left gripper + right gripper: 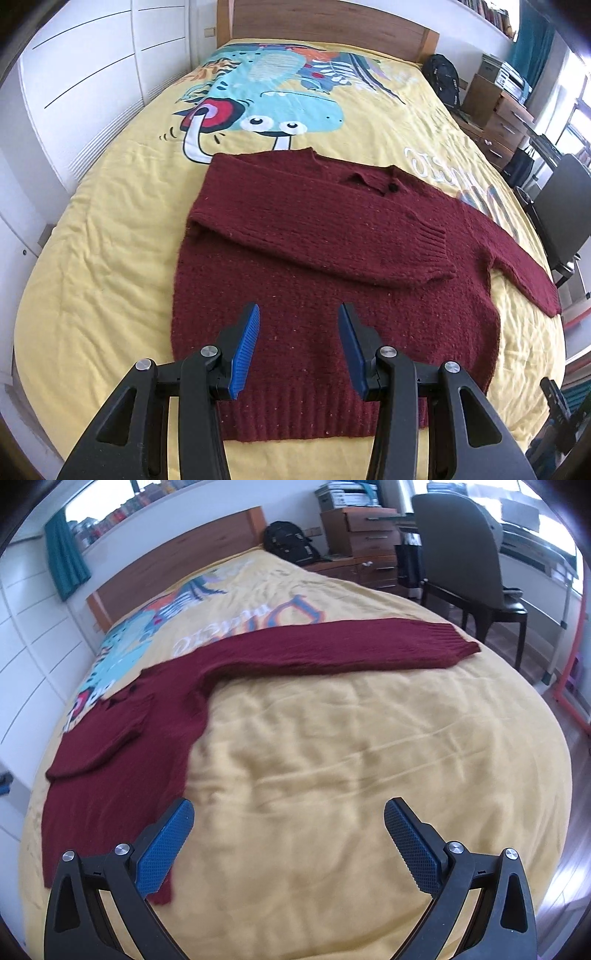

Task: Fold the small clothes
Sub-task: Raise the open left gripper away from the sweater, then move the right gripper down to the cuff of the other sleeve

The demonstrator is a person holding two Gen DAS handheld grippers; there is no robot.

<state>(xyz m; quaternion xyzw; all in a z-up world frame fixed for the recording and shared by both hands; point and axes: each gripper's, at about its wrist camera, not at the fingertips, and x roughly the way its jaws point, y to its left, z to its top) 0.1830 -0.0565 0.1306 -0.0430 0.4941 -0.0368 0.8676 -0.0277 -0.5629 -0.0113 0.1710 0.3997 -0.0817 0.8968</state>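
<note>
A dark red knitted sweater lies flat on the yellow bedspread, hem toward me. One sleeve is folded across the chest, its ribbed cuff resting on the body. The other sleeve stretches straight out toward the bed's far side, ending in a cuff. My left gripper hovers above the lower part of the sweater, blue pads apart with nothing between them. My right gripper stands open wide over bare bedspread, just right of the sweater's hem corner.
A wooden headboard and white wardrobe doors border the bed. A black backpack, wooden drawers and a dark chair stand beside the bed's far side. The bedspread carries a colourful cartoon print.
</note>
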